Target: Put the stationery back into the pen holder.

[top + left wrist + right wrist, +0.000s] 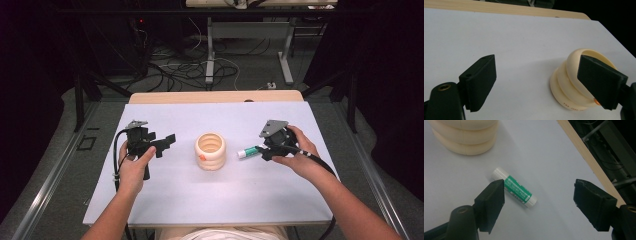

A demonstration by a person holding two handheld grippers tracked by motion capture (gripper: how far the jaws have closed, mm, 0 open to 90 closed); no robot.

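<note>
A cream ribbed pot [210, 150] stands upright in the middle of the white table top [200, 200]. To its left my left gripper [166, 144] points at it, open, with nothing between the jaws. In the left gripper view the pot [570, 82] sits partly behind the right-hand jaw of my left gripper [536, 75]. A green and white glue stick [248, 151] lies flat just right of the pot. My right gripper [264, 151] hovers at the stick's right end, open. In the right gripper view the glue stick [515, 190] lies on the table by the left-hand jaw of my right gripper [539, 195], not gripped.
A wooden strip [215, 96] runs along the table's far edge, and it also lines the right edge [586, 157] in the right gripper view. Beyond the table are cables [175, 70] on the floor and metal desk legs [210, 55].
</note>
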